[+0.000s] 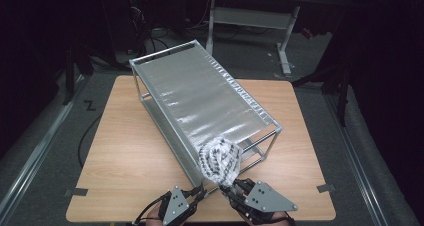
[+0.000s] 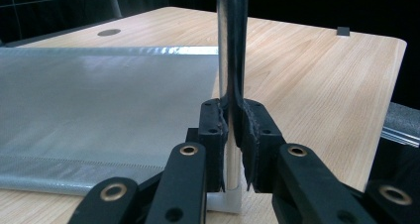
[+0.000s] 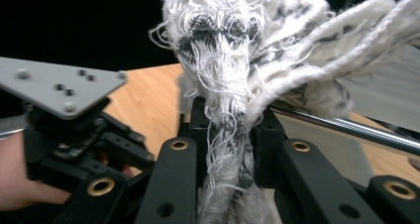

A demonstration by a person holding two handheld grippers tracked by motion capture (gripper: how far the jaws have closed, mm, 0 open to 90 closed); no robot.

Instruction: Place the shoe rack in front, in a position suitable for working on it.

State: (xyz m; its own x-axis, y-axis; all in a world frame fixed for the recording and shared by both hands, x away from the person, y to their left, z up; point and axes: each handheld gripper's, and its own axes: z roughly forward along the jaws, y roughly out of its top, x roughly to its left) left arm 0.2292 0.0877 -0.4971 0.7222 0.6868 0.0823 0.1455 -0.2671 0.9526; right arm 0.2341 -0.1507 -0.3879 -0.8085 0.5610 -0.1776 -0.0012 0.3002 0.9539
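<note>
We note the left gripper (image 1: 198,195) with its jaws clamped on the near corner post (image 2: 231,60) of the rack (image 1: 200,96); in the left gripper view the post rises straight up from between the jaws, its white foot sitting on the desk (image 2: 317,70) just below them. We read this hand as the steadying one.

The right gripper (image 1: 234,186) has its jaws pressed together on the tail of a frayed white-and-grey rag (image 1: 220,161). The bunched body of the rag stands just beyond the jaw tips and lies on the near corner of the top shelf (image 1: 210,101), close beside the post.

Key relation: the shelf's long axis runs away from the right jaws, up and to the left in the high view, so all unwiped mesh lies ahead of the rag. The right hand is the nearer one to the work. We judge the coming move to be a push forward along that axis, with the rag kept flat on the mesh.
</note>
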